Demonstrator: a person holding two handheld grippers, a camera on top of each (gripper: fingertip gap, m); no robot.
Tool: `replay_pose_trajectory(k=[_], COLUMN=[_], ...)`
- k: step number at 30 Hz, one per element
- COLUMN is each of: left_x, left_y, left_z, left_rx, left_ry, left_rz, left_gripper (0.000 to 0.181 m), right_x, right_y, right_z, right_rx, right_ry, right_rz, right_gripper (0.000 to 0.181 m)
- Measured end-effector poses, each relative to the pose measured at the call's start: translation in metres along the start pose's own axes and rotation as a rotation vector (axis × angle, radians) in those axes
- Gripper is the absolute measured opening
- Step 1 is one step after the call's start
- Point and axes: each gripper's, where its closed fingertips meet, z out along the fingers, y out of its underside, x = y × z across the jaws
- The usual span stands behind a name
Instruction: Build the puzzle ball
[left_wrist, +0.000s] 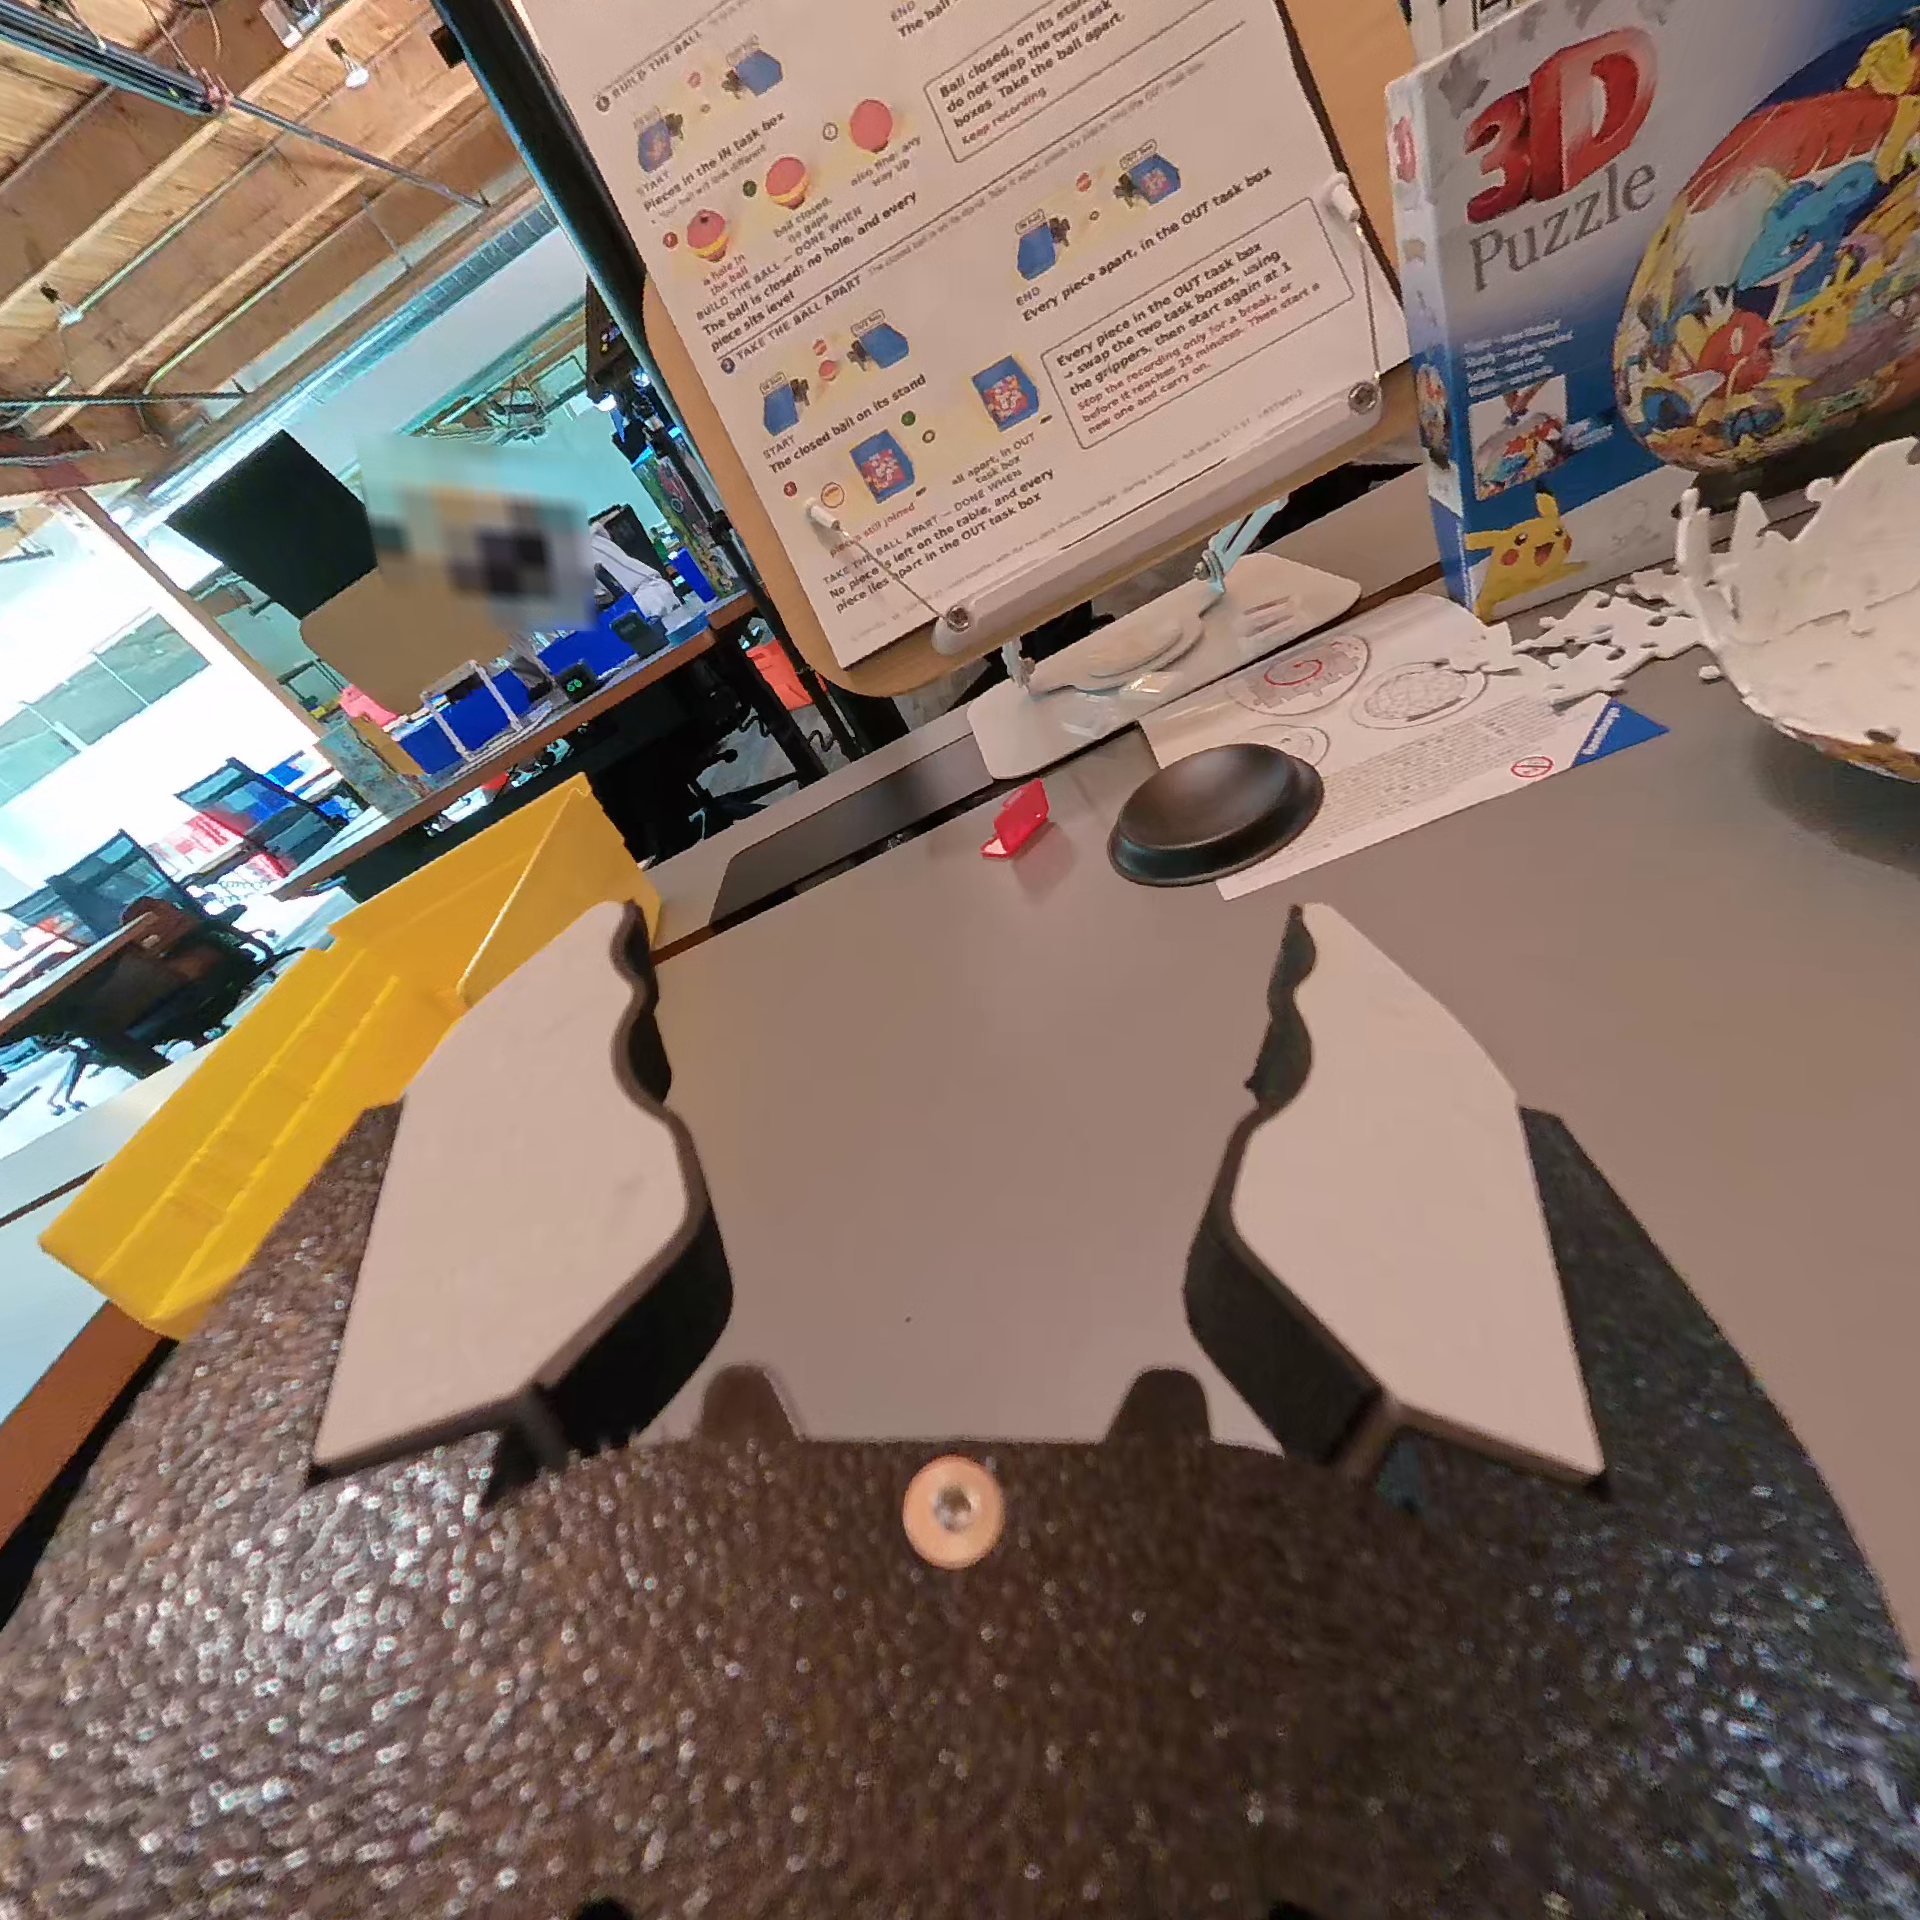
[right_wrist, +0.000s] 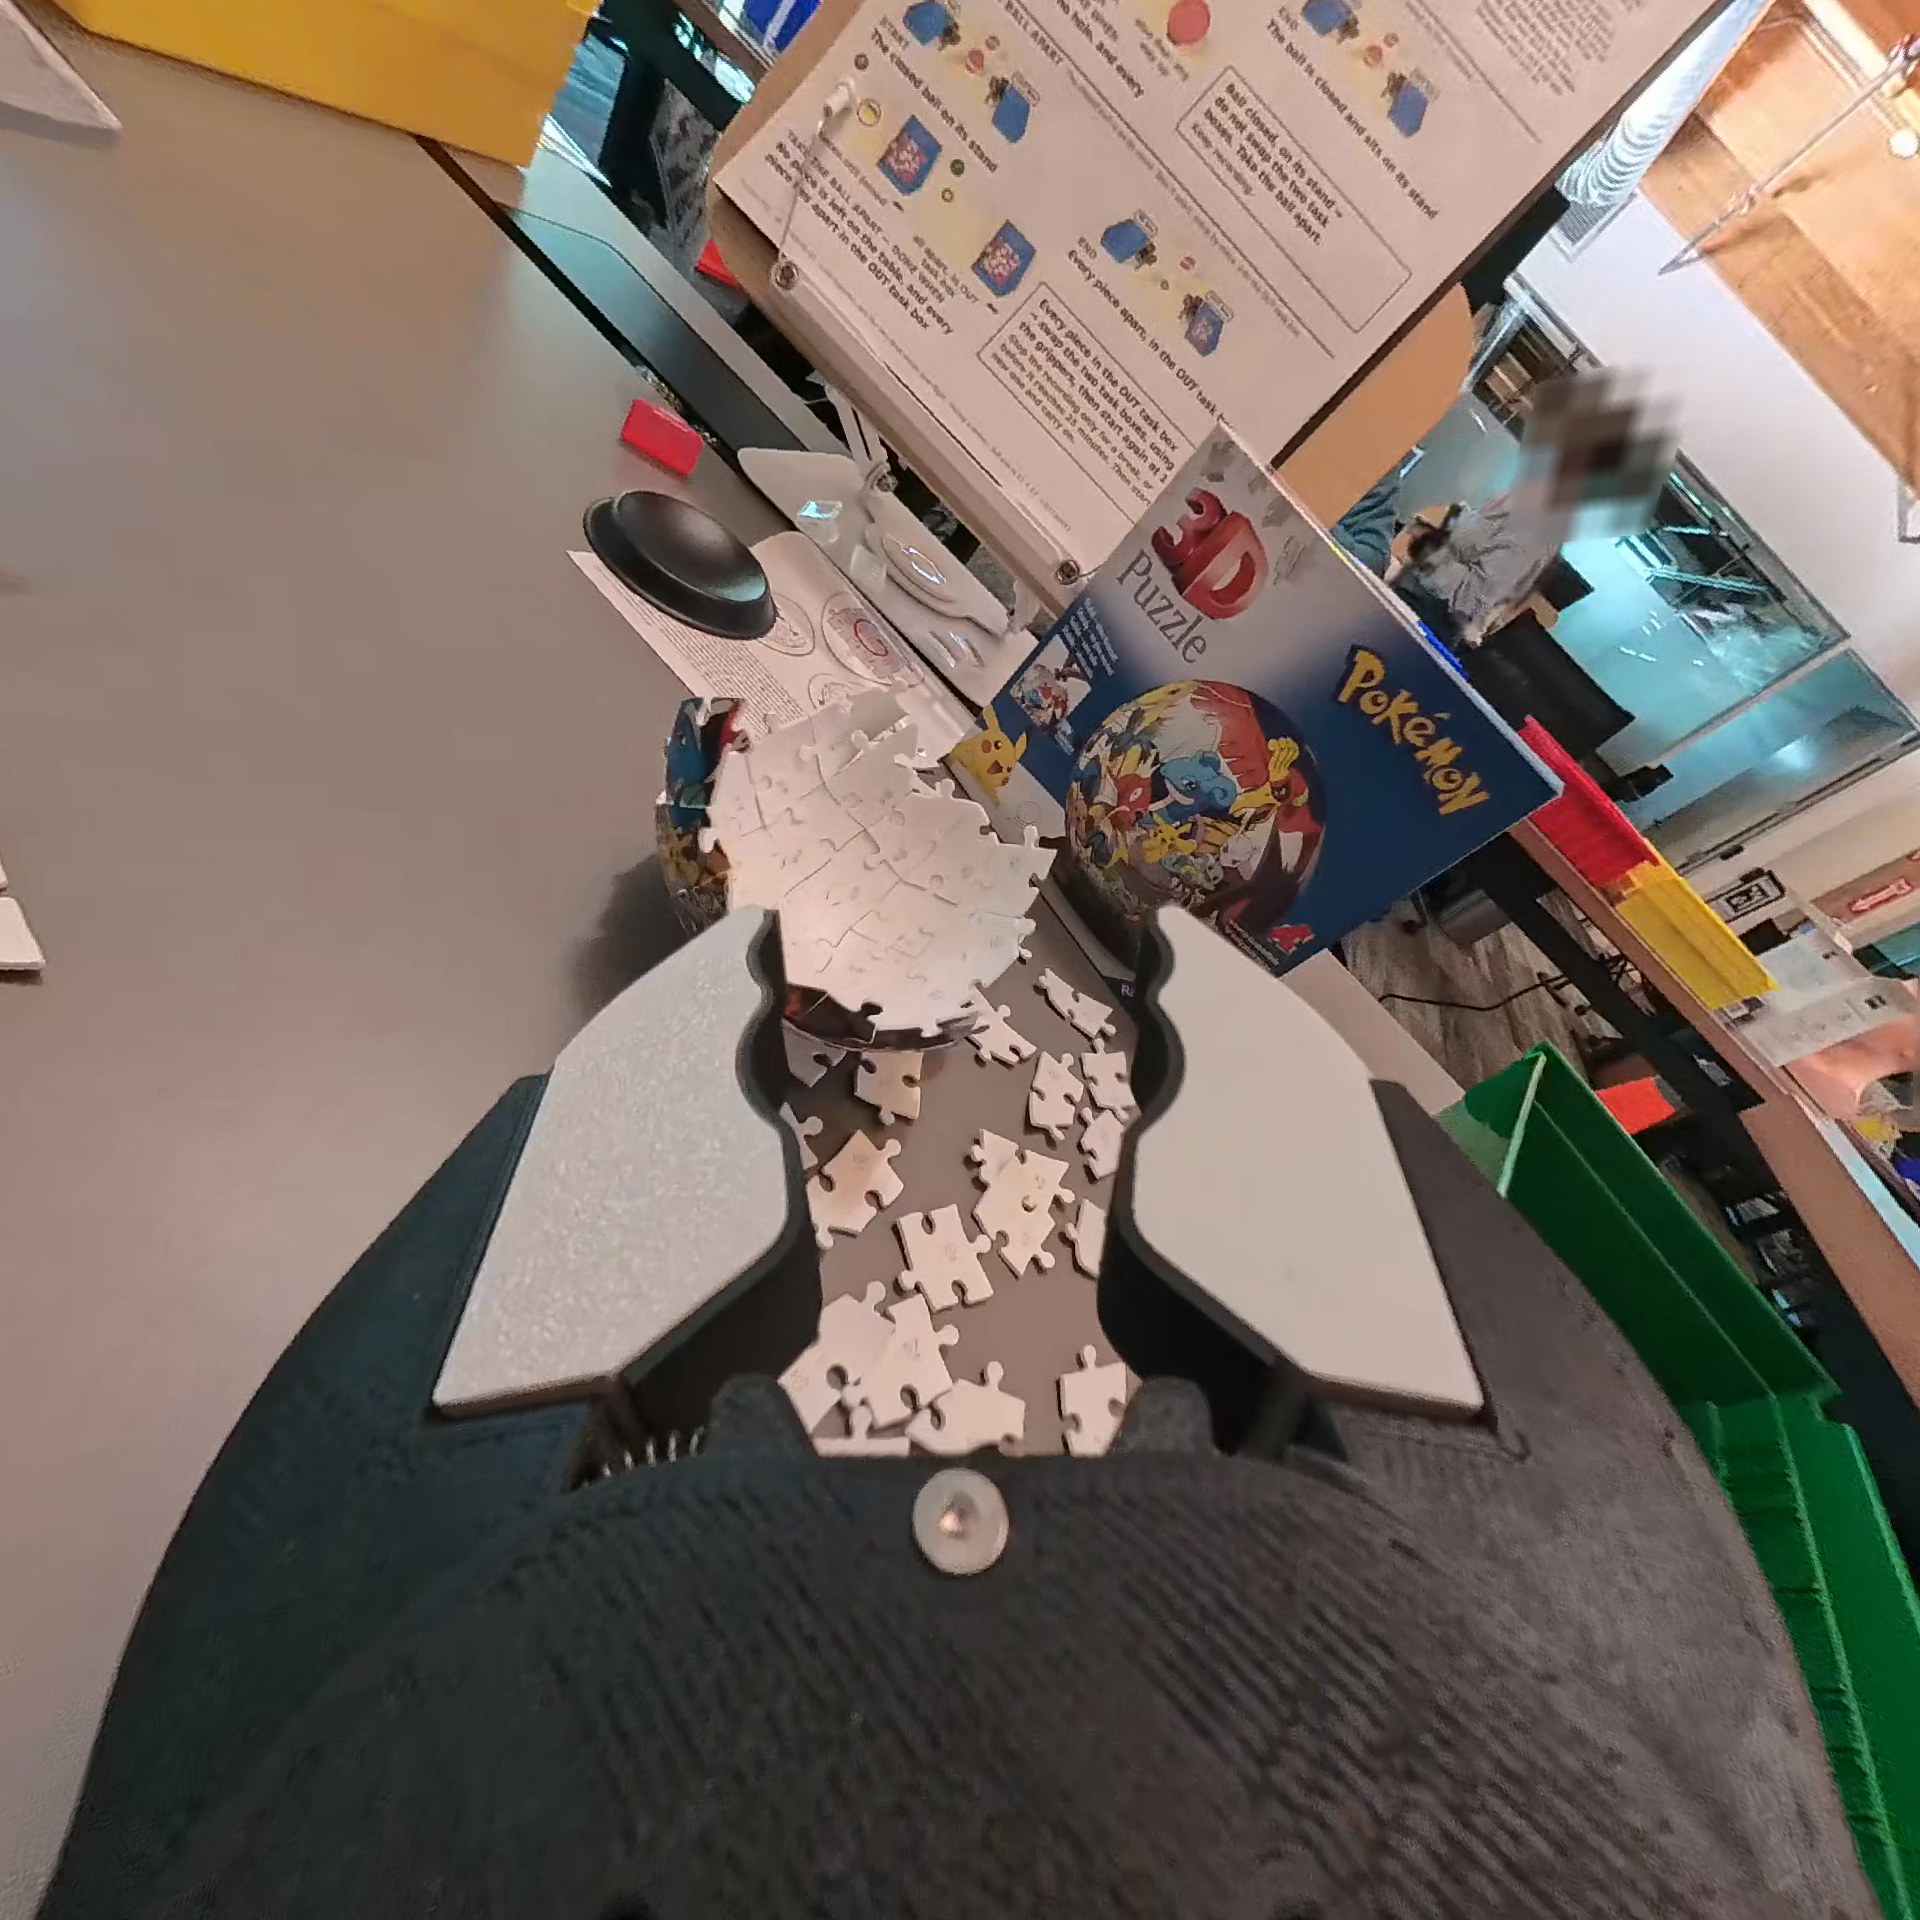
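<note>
So the puzzle ball (right_wrist: 862, 883) is only a half-built shell, white inside, printed outside, sitting on the grey desk (right_wrist: 260, 623) just beside the puzzle box (right_wrist: 1278, 727). Loose pieces (right_wrist: 935, 1247) lie white-side up under the right claw (right_wrist: 951, 956), which is spread and empty; left claw (left_wrist: 961, 935) is too

The table (left_wrist: 1039, 1143) looks smooth, matt grey. Left gripper (left_wrist: 961, 997) and right gripper (right_wrist: 956, 997): rough grainy black plastic body w/ smooth pale finger plates. Puzzle pieces (right_wrist: 940, 1257) show matt white backs. Stand (left_wrist: 1216, 816) is glossy black. Yellow bin (left_wrist: 312, 1091) & green bin (right_wrist: 1662, 1299): smooth plastic. Puzzle box (right_wrist: 1278, 748) is glossy printed cardboard.
</note>
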Motion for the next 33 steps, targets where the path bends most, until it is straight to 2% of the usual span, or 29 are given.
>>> replay_pose_trajectory(k=[5, 10, 13, 16, 20, 26, 29, 33], left_x=[0.001, 0.025, 0.029, 0.038, 0.051, 0.051, 0.054, 0.063], left_y=[0.001, 0.014, 0.016, 0.013, 0.020, 0.047, 0.052, 0.051], left_z=[0.000, -0.002, -0.006, -0.007, -0.006, 0.006, 0.011, 0.016], left_rx=[-0.025, -0.097, -0.094, -0.080, -0.096, -0.196, -0.258, -0.338], left_ry=[0.033, 0.196, 0.250, 0.339, 0.477, 0.576, 0.642, 0.769], left_rz=[0.004, 0.014, 0.020, 0.016, 0.023, 0.086, 0.002, -0.148], left_gripper=[0.106, 0.102, 0.099, 0.099, 0.099, 0.097, 0.093, 0.084], right_x=[-0.015, -0.039, -0.043, -0.046, -0.052, -0.060, -0.065, -0.069], right_y=[0.004, 0.008, 0.002, -0.006, -0.015, -0.005, 0.006, 0.006], right_z=[-0.007, 0.003, 0.012, 0.023, 0.034, 0.044, 0.049, 0.055], right_rx=[-0.027, -0.048, -0.056, -0.103, -0.217, -0.445, -0.497, -0.497], right_ry=[-0.045, -0.153, -0.214, -0.349, -0.614, -0.810, -0.818, -0.821], right_rz=[-0.012, 0.050, 0.063, 0.094, 0.209, 0.264, 0.222, 0.240], right_gripper=[0.061, 0.055, 0.051, 0.051, 0.048, 0.045, 0.040, 0.037])
